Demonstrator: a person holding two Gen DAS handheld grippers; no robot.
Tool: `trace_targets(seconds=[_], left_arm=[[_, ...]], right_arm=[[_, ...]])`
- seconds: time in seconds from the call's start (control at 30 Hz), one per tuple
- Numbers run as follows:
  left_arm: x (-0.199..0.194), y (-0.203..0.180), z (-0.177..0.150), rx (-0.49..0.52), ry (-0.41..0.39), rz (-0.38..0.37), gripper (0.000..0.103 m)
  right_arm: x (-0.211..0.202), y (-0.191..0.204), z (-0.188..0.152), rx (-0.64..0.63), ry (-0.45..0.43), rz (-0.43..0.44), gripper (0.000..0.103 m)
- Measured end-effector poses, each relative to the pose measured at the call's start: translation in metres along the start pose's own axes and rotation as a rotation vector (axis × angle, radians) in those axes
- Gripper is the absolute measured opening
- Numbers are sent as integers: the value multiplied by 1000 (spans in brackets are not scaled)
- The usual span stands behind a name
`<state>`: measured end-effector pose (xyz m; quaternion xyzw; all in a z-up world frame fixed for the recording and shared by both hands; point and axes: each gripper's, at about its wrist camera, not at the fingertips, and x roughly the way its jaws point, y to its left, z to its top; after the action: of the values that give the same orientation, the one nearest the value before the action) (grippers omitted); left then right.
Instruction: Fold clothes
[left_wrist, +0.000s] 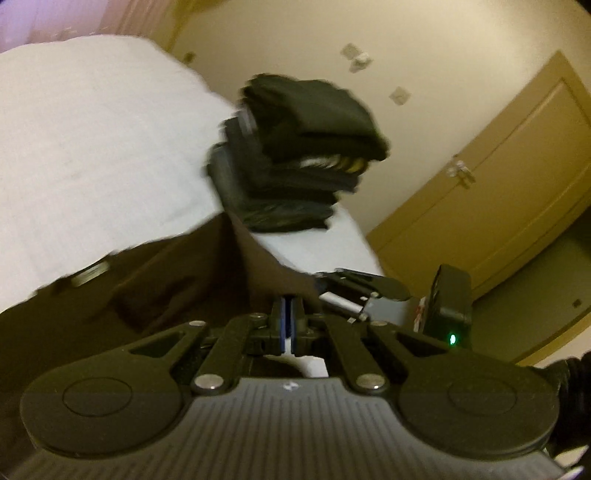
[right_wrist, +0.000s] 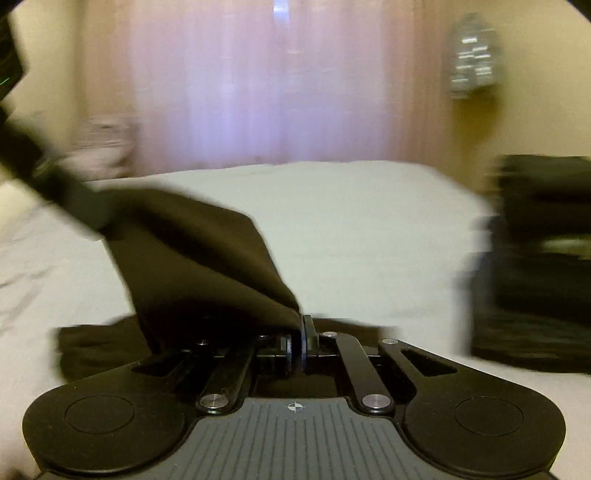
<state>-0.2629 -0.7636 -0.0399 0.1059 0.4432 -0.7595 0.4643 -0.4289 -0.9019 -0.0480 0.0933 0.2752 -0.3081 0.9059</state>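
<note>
A dark brown garment (left_wrist: 155, 280) hangs stretched between both grippers above the white bed (left_wrist: 92, 140). My left gripper (left_wrist: 289, 306) is shut on one edge of it. My right gripper (right_wrist: 297, 332) is shut on another corner of the same garment (right_wrist: 192, 266), which rises in a taut fold to the left gripper (right_wrist: 55, 184) at the upper left of the right wrist view. The right gripper (left_wrist: 354, 291) also shows close by in the left wrist view. Part of the garment lies on the sheet (right_wrist: 96, 343).
A stack of folded dark clothes (left_wrist: 295, 162) sits at the bed's edge, also at the right in the right wrist view (right_wrist: 535, 258). A pink curtain (right_wrist: 277, 85) hangs behind the bed (right_wrist: 369, 236). A wooden door (left_wrist: 498, 177) stands beyond.
</note>
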Motion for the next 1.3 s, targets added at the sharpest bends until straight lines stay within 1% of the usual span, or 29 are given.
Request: trace_targets(seconds=[0.03, 0.07, 0.1, 0.13, 0.17, 0.23, 0.27, 0.3, 0.33, 0.37, 0.4, 0.43, 0.47, 0.5, 0.53, 0.57, 0.63, 0.67, 0.7, 0.9, 0.97, 1.03, 1.07, 1.1, 1.17, 1.23, 1.3], left_arm=[[12, -9, 5, 6, -10, -17, 4], [24, -18, 10, 13, -18, -32, 17], [31, -25, 12, 26, -15, -40, 38], [35, -29, 11, 46, -15, -37, 45], [38, -32, 8, 64, -13, -31, 46], [38, -23, -6, 75, 7, 21, 46], [35, -12, -16, 62, 19, 75, 46], [30, 3, -29, 43, 39, 153, 46], [24, 18, -42, 23, 59, 235, 46], [14, 35, -58, 6, 80, 337, 46], [5, 53, -73, -11, 100, 438, 46], [-5, 70, -89, -30, 120, 537, 46], [-15, 87, -105, -52, 141, 623, 46], [-24, 102, -120, -72, 162, 704, 46], [-28, 113, -130, -81, 178, 756, 46], [-32, 123, -140, -87, 195, 804, 47], [-29, 137, -156, -69, 224, 848, 53], [-25, 142, -162, -50, 232, 865, 60], [-22, 148, -169, -35, 238, 882, 62], [-33, 184, -194, -43, 219, 953, 62], [-59, 199, -202, -117, 169, 963, 62], [-84, 216, -213, -186, 141, 979, 62], [-89, 224, -216, -209, 137, 984, 62], [-96, 231, -221, -234, 129, 984, 62], [-104, 244, -226, -273, 100, 949, 62], [-99, 255, -229, -301, 83, 895, 62], [-86, 264, -232, -328, 85, 844, 61]], right_arm=[[-7, -26, 1, 11, 2, -58, 3], [-13, -54, 2, 22, 9, -121, 3], [-18, -78, 1, 27, 14, -183, 3], [-22, -103, -1, 40, 21, -244, 3], [-23, -128, -6, 70, 36, -306, 3], [-26, -175, -16, 127, 71, -425, 3], [-22, -193, -24, 150, 106, -479, 3], [-19, -211, -33, 178, 145, -522, 3], [-16, -225, -41, 218, 196, -542, 3], [-12, -236, -50, 253, 246, -559, 4], [-8, -240, -60, 271, 287, -570, 4], [-4, -234, -69, 279, 316, -574, 5], [0, -227, -76, 285, 338, -573, 26], [2, -216, -81, 285, 347, -563, 44], [3, -206, -86, 289, 352, -547, 83], [5, -197, -91, 302, 347, -522, 86], [10, -170, -97, 313, 368, -458, 86], [13, -154, -97, 311, 381, -422, 86], [14, -141, -95, 300, 384, -388, 86], [23, -63, -83, 236, 394, -182, 86], [24, -41, -82, 188, 394, -134, 86], [25, -21, -82, 135, 396, -98, 86], [25, -12, -85, 129, 407, -87, 86], [25, -3, -88, 122, 418, -75, 86], [25, 16, -93, 108, 440, -53, 86], [26, 35, -99, 95, 462, -30, 86], [27, 51, -104, 89, 476, -17, 86]])
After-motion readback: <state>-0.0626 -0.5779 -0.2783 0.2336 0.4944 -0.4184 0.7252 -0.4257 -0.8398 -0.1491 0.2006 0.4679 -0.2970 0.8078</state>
